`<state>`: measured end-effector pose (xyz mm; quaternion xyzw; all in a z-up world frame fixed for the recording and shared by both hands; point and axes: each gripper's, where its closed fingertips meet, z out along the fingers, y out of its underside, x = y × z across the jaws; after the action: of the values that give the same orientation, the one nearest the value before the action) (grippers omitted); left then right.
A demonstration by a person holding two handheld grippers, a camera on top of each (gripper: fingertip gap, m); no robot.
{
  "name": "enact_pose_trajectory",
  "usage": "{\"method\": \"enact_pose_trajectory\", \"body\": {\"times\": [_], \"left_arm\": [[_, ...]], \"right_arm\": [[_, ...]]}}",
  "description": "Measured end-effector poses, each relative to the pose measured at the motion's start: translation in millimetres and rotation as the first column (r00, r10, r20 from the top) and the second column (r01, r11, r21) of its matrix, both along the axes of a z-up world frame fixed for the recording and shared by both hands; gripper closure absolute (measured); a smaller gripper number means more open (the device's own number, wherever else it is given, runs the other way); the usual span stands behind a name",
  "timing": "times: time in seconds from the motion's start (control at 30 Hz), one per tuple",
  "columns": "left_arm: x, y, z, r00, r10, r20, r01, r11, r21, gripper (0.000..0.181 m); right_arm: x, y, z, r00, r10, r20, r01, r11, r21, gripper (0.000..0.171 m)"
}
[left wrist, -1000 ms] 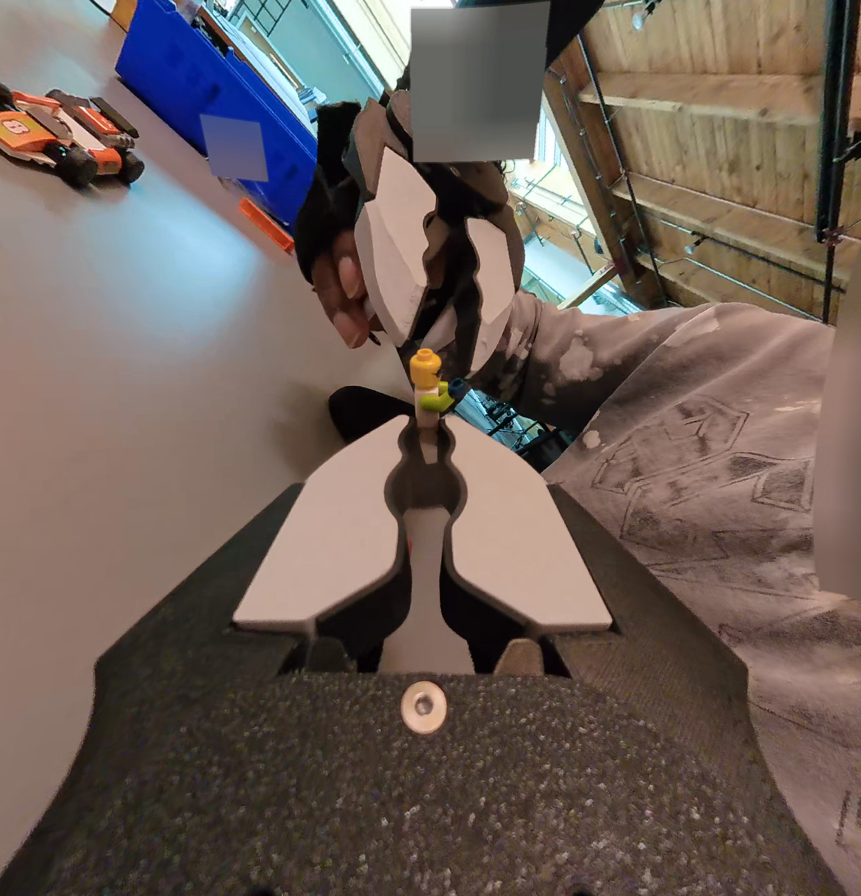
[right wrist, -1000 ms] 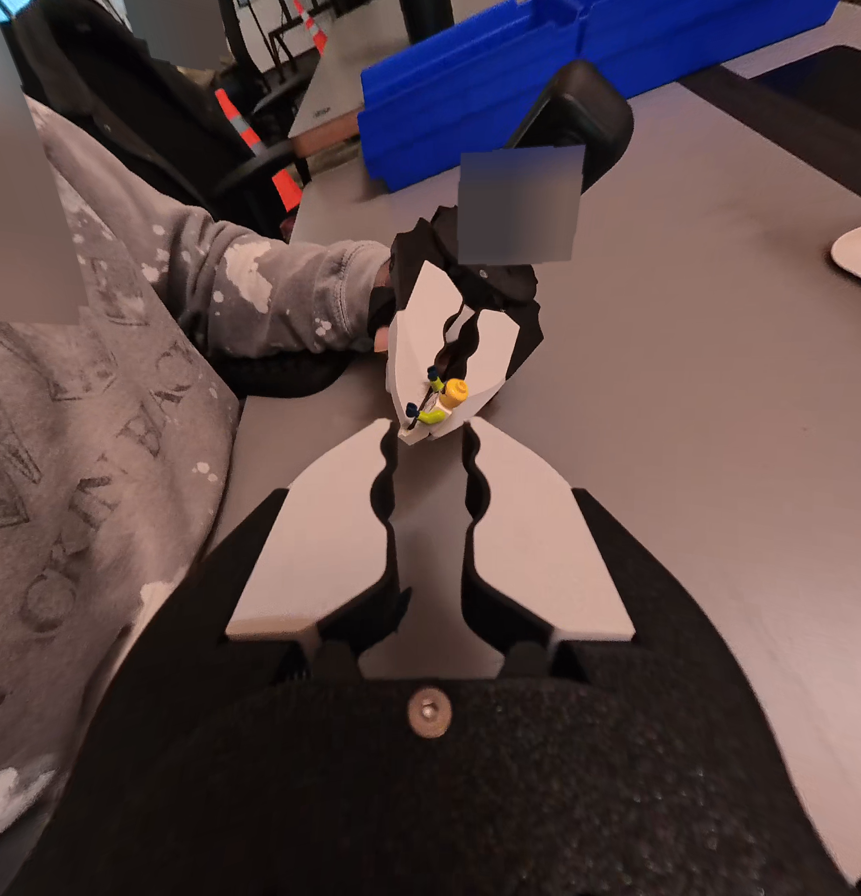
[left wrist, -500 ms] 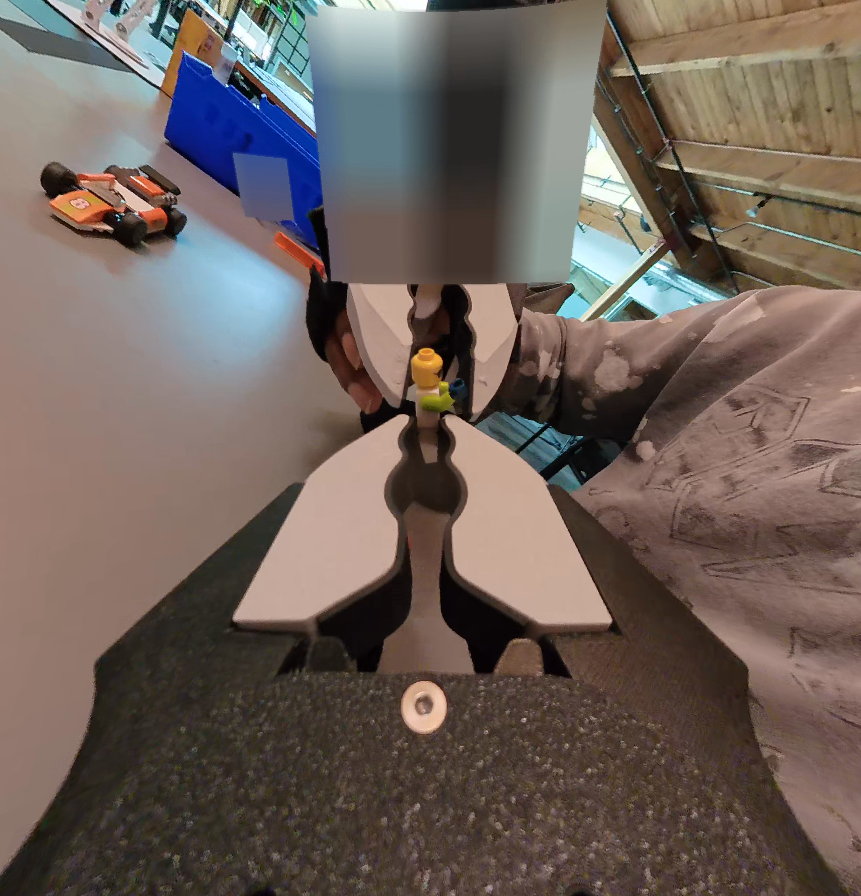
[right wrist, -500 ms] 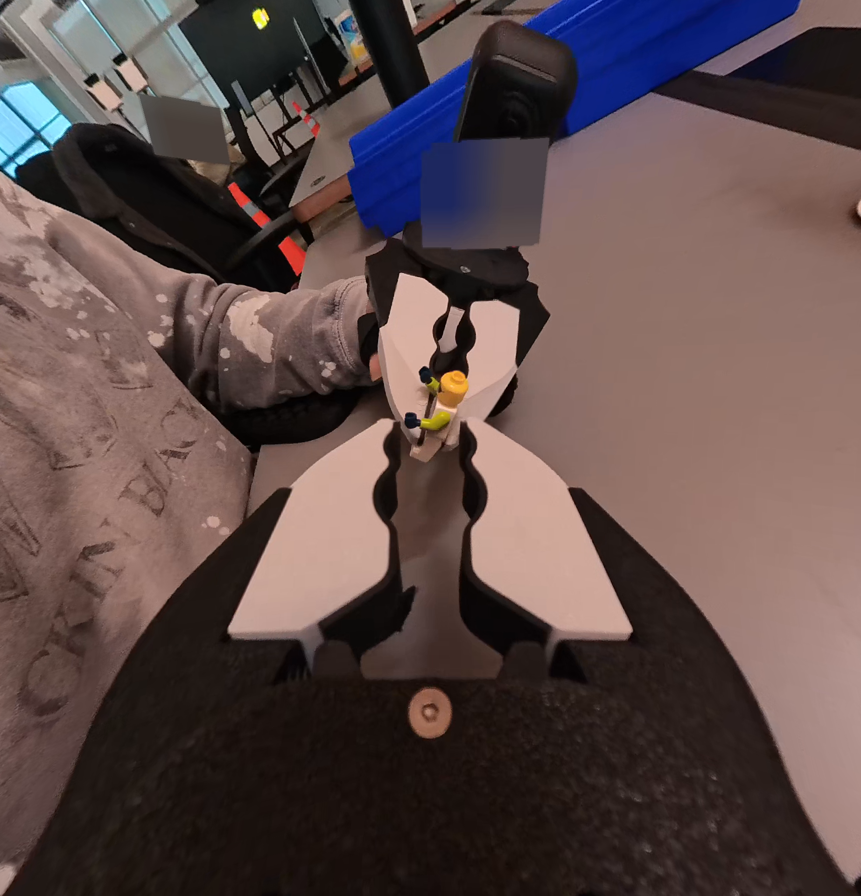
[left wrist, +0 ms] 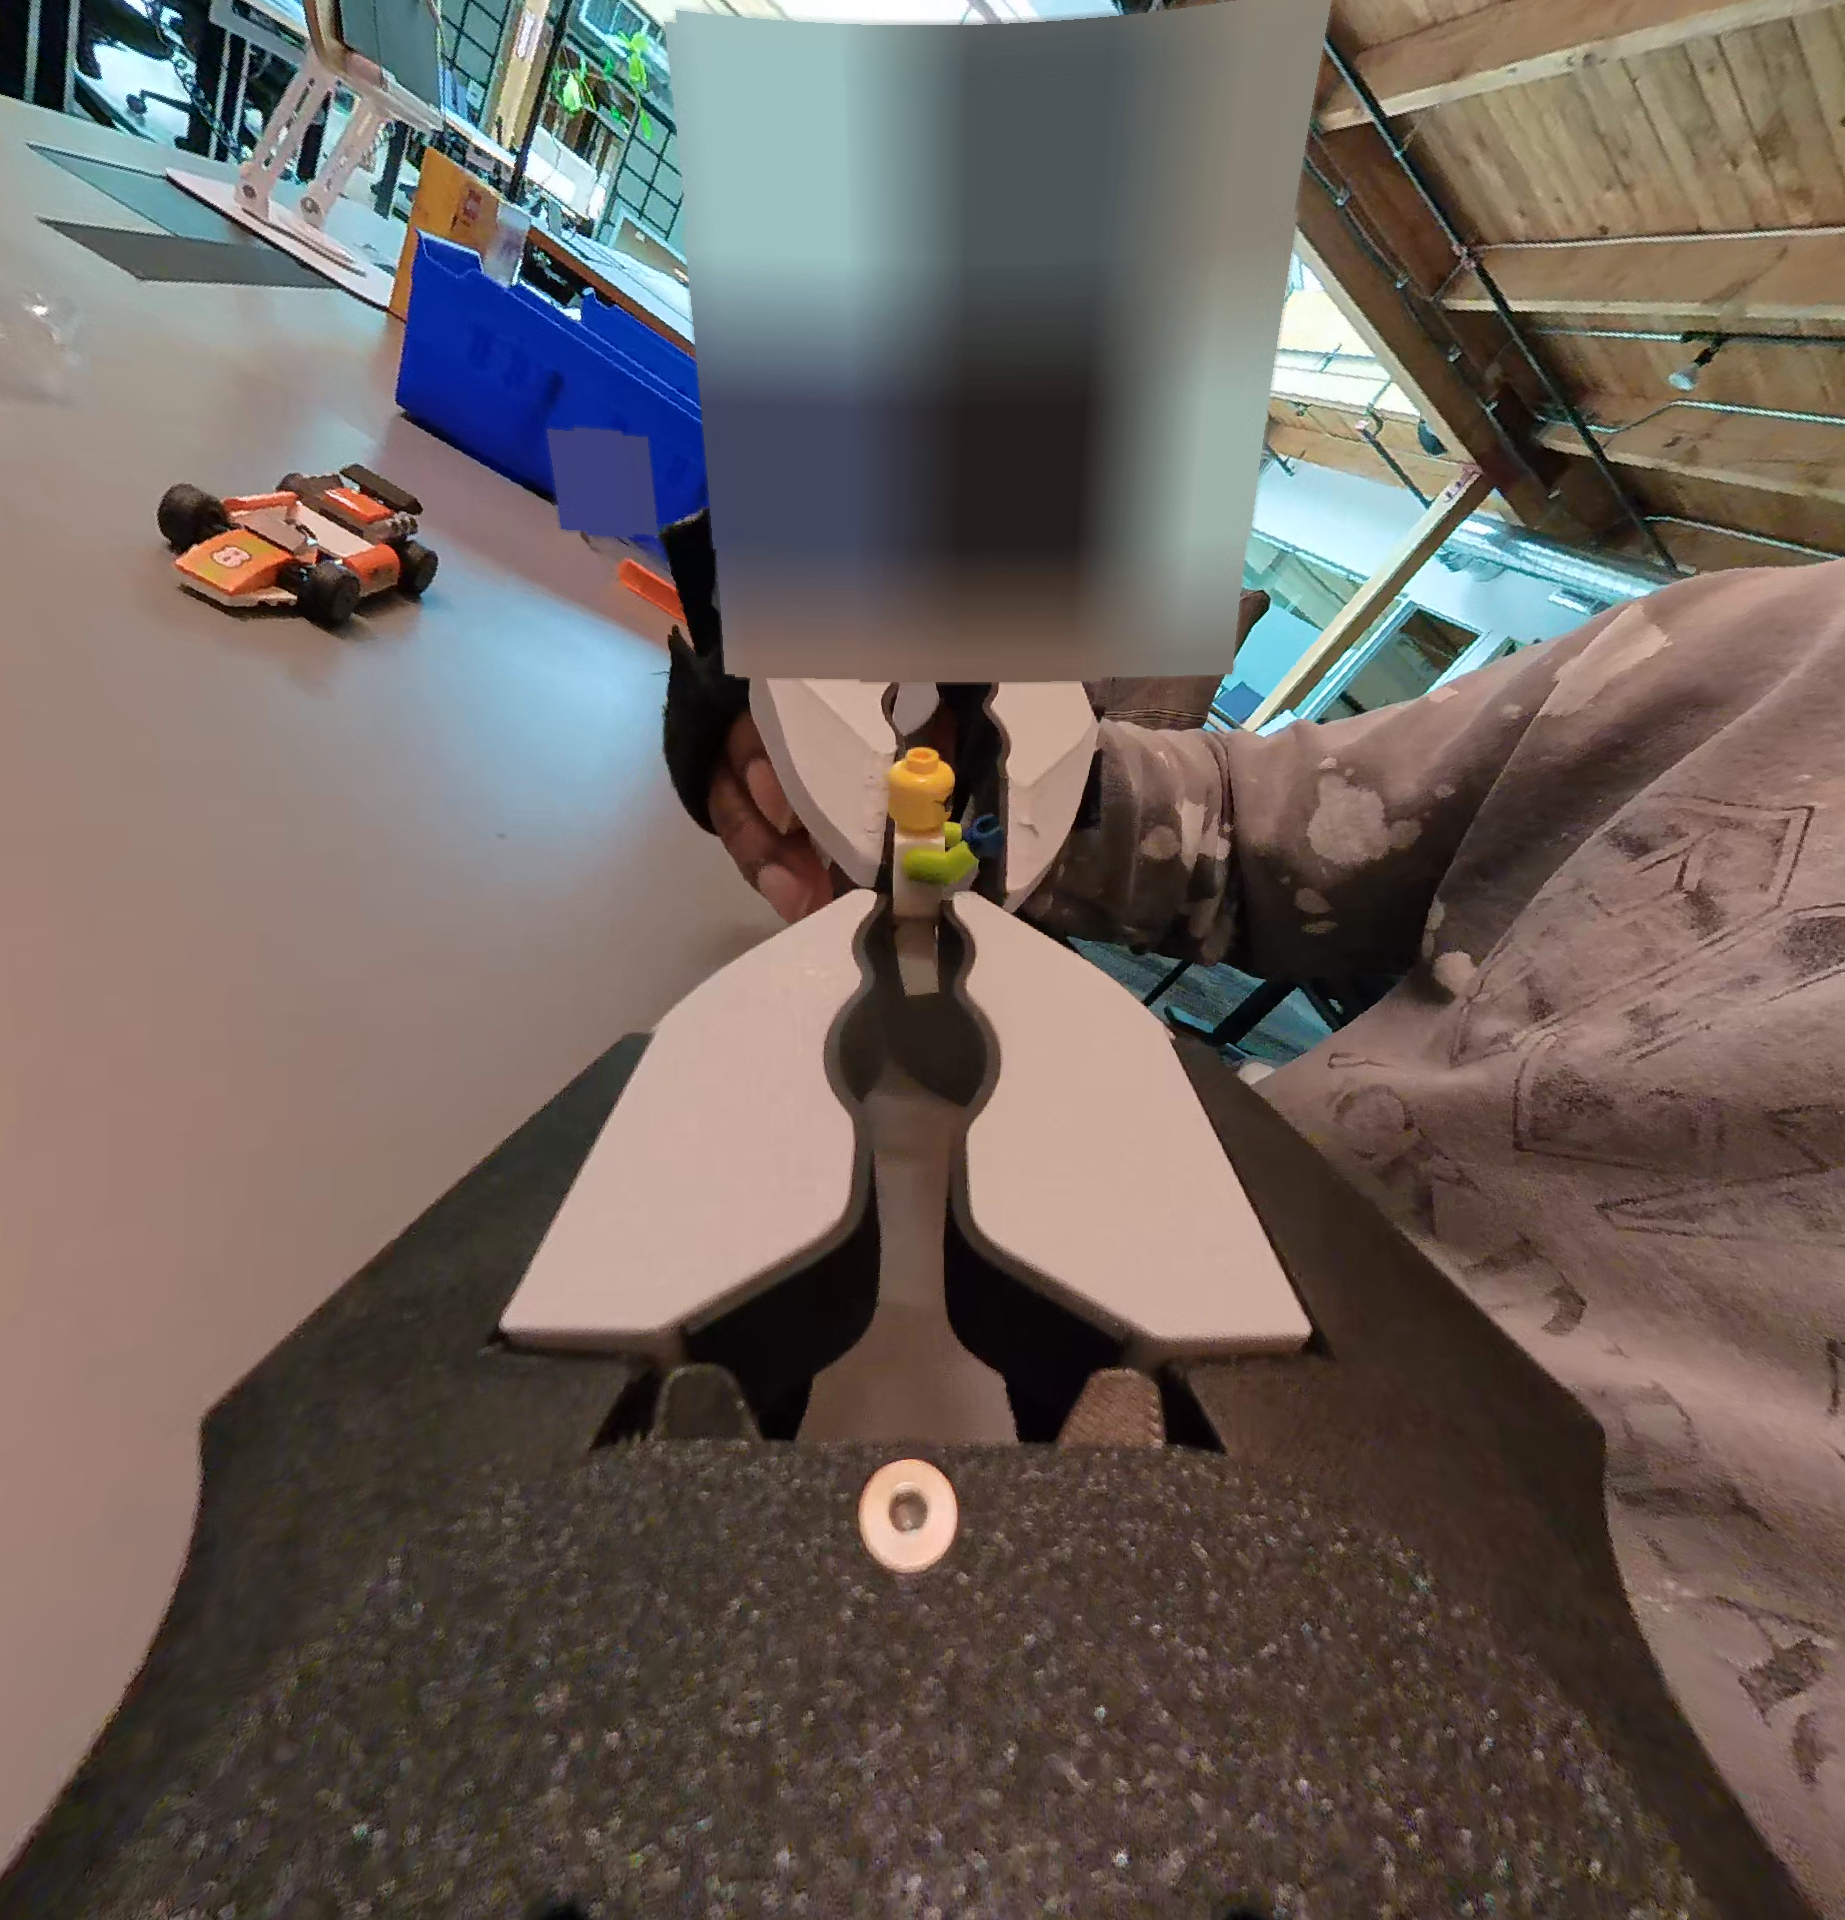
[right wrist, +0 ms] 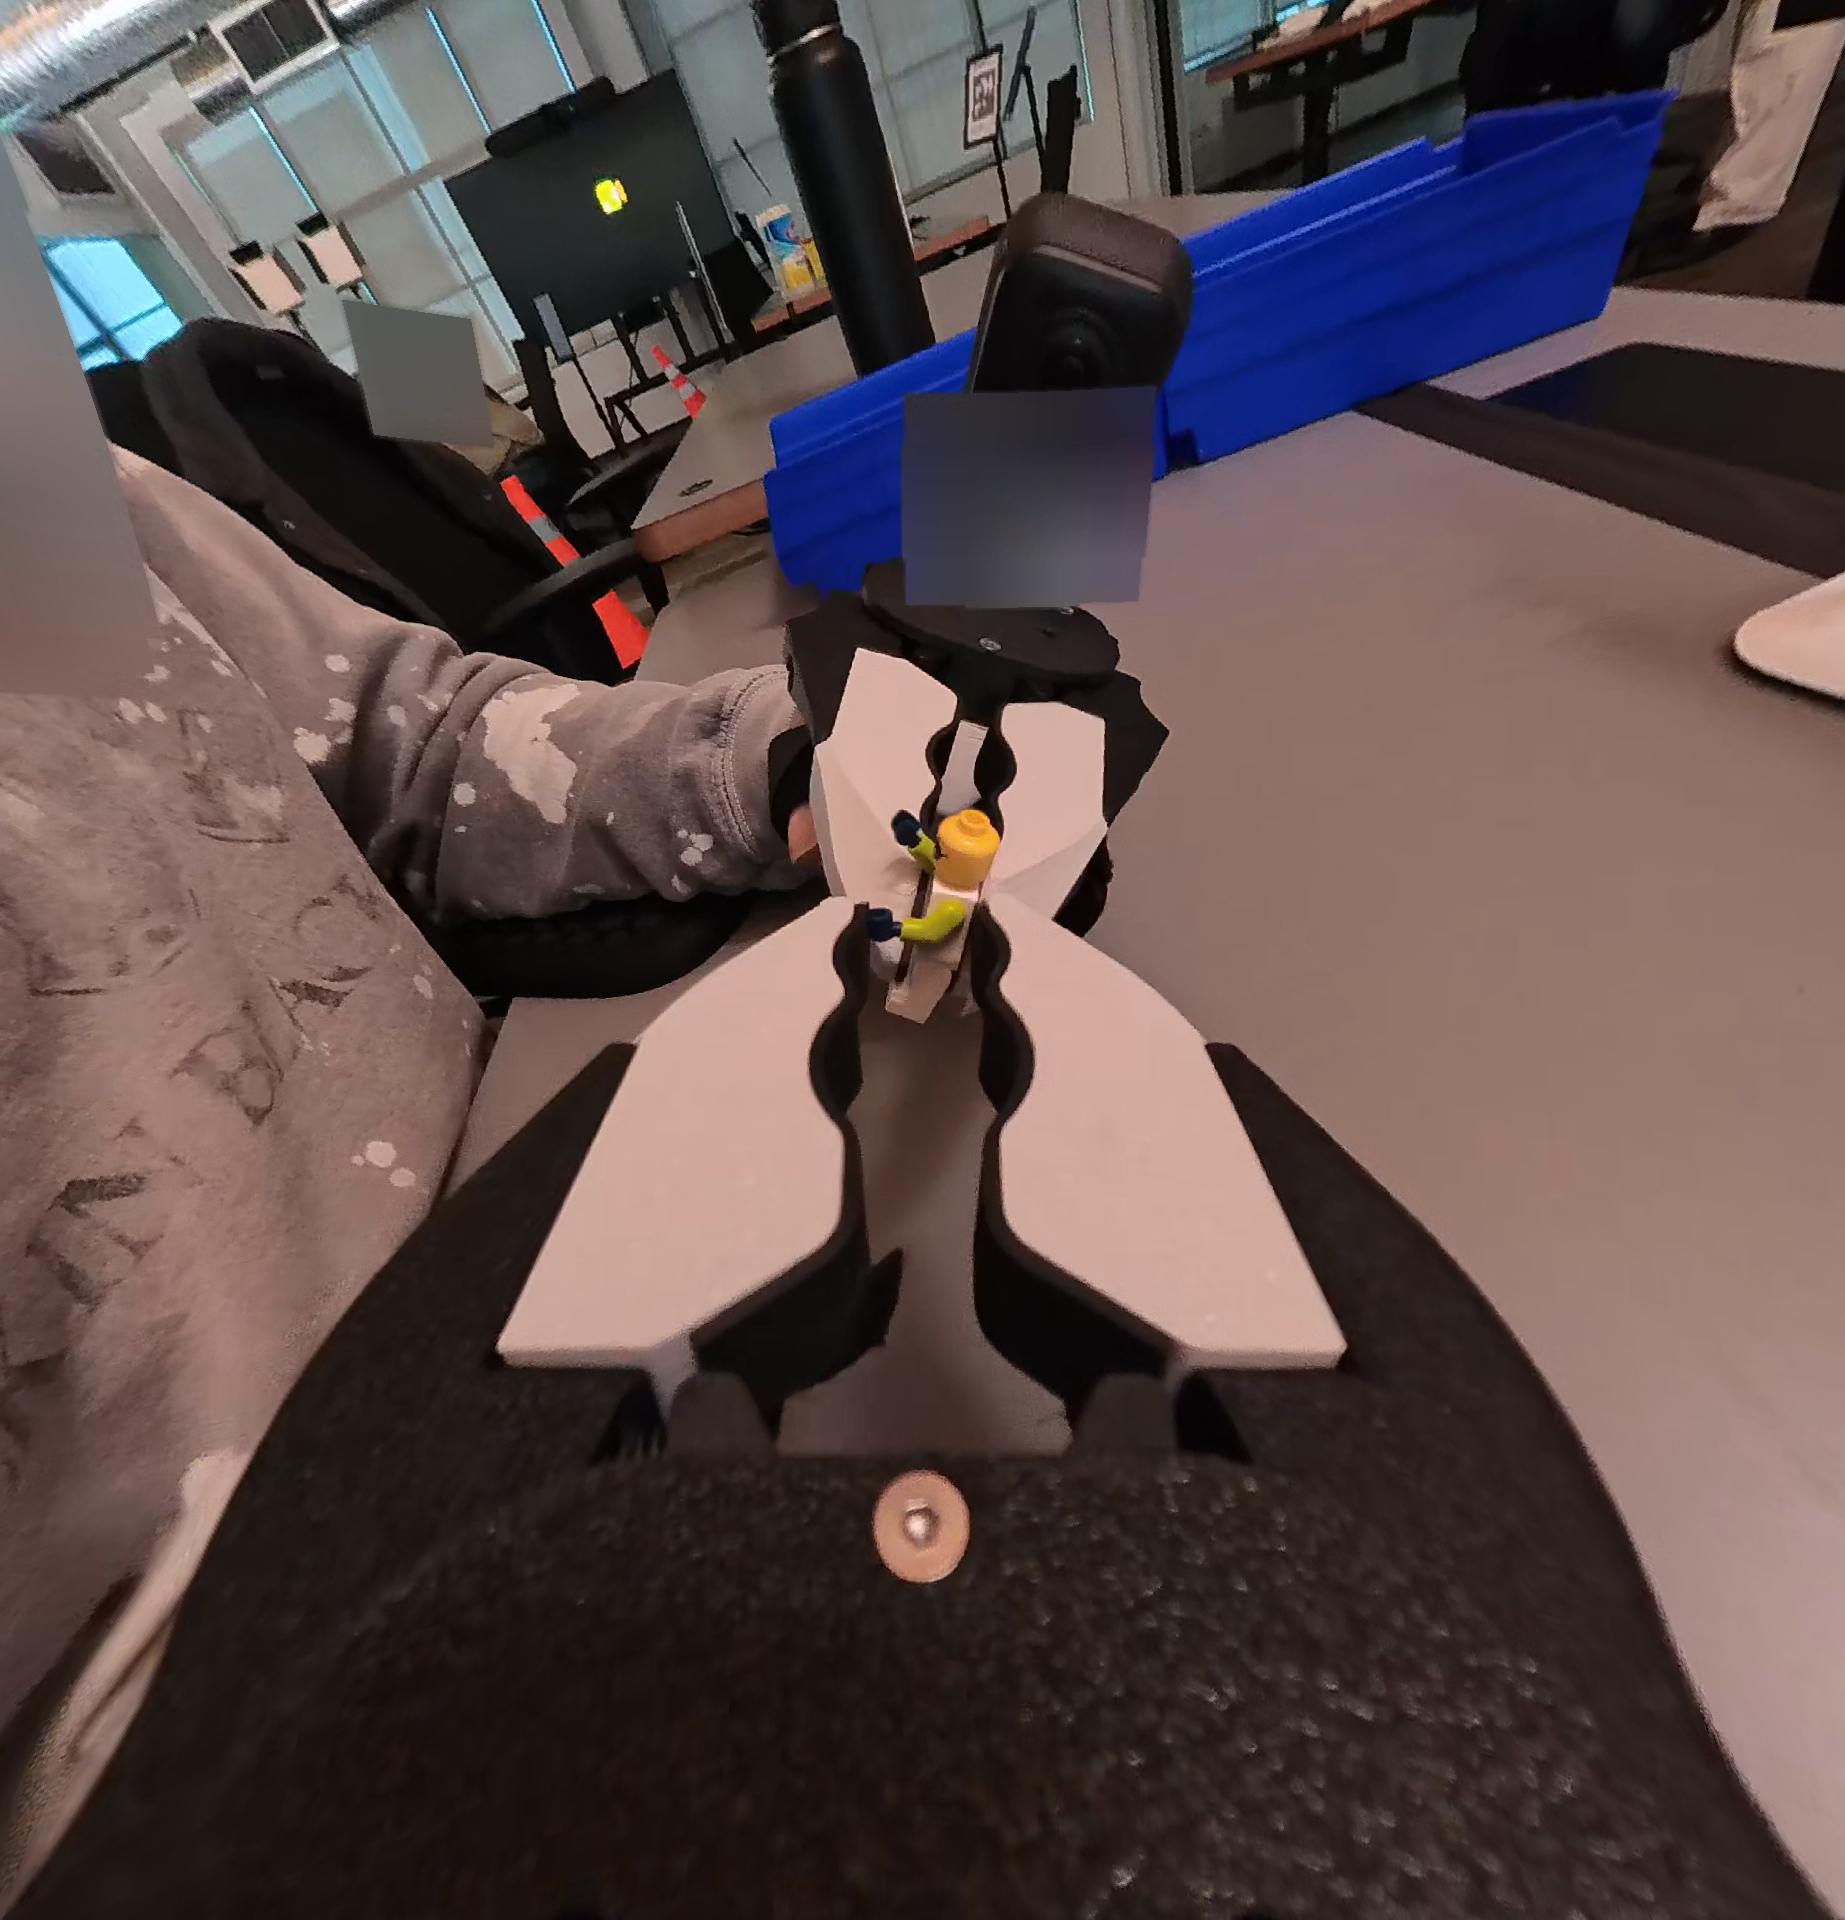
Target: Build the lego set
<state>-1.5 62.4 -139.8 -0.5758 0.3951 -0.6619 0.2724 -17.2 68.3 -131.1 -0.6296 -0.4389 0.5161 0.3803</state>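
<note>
The left gripper [left wrist: 916,906] has its white fingers [left wrist: 752,1122] pressed nearly together, pinching the legs of a small minifigure [left wrist: 923,831] at the tips. The right gripper [right wrist: 918,971] faces it head-on with its jaws parted, its fingertips [right wrist: 1053,997] flanking the figure's lower body; whether they touch it is unclear. Both forearms, in grey bleach-spattered sleeves [right wrist: 544,769], reach inward, and a hand [left wrist: 767,831] wraps the right gripper's handle.
</note>
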Motion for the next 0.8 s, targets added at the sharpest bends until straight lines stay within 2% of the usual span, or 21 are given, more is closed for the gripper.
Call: {"method": "enact_pose_trajectory", "body": {"times": [0.23, 0.37, 0.5, 0.6, 0.67, 0.73, 0.8], "left_arm": [[-5.1, 10.6, 5.9, 0.998, 0.058, 0.032, -0.059, 0.998, 0.027, 0.168], [-10.6, 21.1, 9.9, 0.994, 0.11, 0.025, -0.111, 0.993, 0.048, 0.162], [-35.7, 47.7, 26.5, 0.962, 0.267, -0.06, -0.254, 0.953, 0.166, 0.162], [-95.9, 81.2, 50.6, 0.846, 0.514, -0.142, -0.438, 0.822, 0.363, 0.164], [-152.0, 100.6, 57.7, 0.715, 0.67, -0.202, -0.543, 0.713, 0.442, 0.167], [-213.4, 112.9, 42.4, 0.553, 0.769, -0.321, -0.596, 0.634, 0.493, 0.167], [-269.2, 112.9, 5.3, 0.39, 0.774, -0.5, -0.606, 0.624, 0.493, 0.163]], "right_arm": [[5.6, 12.2, 4.4, 0.992, -0.04, -0.121, 0.044, 0.999, 0.03, 0.154], [11.7, 18.5, 0.8, 0.99, -0.09, -0.11, 0.096, 0.994, 0.059, 0.154], [17.6, 22.4, -0.7, 0.983, -0.132, -0.13, 0.139, 0.989, 0.044, 0.153], [20.5, 25.1, -0.2, 0.98, -0.152, -0.128, 0.16, 0.986, 0.051, 0.153], [20.6, 25.6, 0.0, 0.979, -0.157, -0.131, 0.164, 0.986, 0.042, 0.153], [20.0, 24.3, -0.9, 0.981, -0.153, -0.123, 0.16, 0.986, 0.047, 0.153], [19.4, 22.3, -2.4, 0.983, -0.146, -0.111, 0.153, 0.986, 0.058, 0.153]]}}
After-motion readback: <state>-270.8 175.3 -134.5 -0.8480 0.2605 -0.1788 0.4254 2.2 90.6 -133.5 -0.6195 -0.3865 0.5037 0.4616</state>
